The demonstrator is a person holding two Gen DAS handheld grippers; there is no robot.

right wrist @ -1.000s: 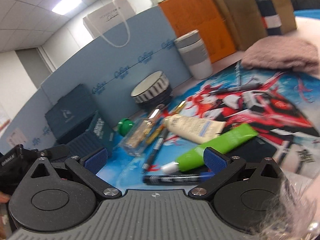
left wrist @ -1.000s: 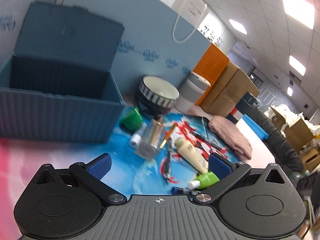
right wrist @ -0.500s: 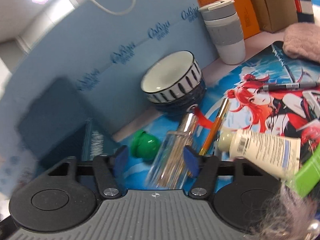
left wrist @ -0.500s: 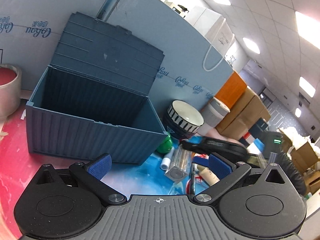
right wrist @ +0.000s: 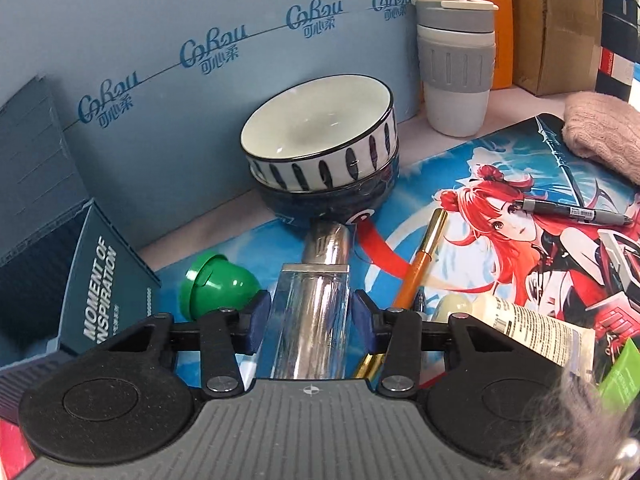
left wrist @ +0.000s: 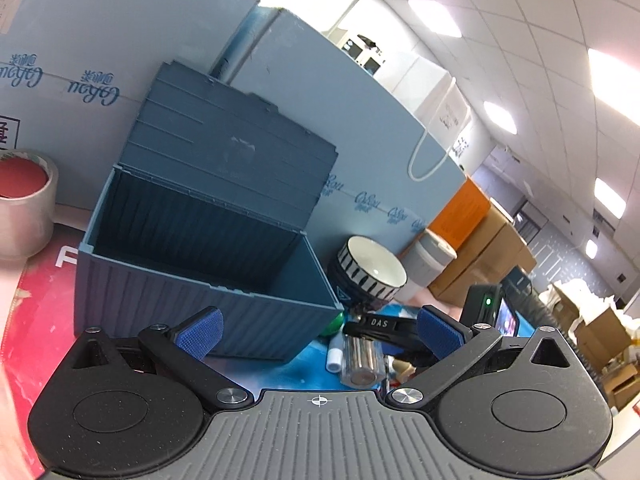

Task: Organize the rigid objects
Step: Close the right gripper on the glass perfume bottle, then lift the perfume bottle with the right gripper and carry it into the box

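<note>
The right gripper (right wrist: pixel 312 316) has just closed on the clear glass bottle with a shiny silver cap (right wrist: pixel 316 300) (lying flat); the left gripper (left wrist: pixel 318 330) is open by the blue ribbed plastic box (left wrist: pixel 200 304).

We see an evenly bright room lit from above by rectangular ceiling panels (left wrist: pixel 434 18), which blow out to pure white in the left wrist view. Both views are fisheye: the ceiling grid and the blue board (right wrist: pixel 160 40) bow, and the corners fall to black. Glare streaks run along the chrome tube of the clear bottle (right wrist: pixel 316 292), and a soft sheen sits inside the striped bowl (right wrist: pixel 316 120). Shadows on the desk are faint and short. A fuzzy blur fills the near right corner of the right wrist view; the box interior (left wrist: pixel 192 232) is dim.
</note>
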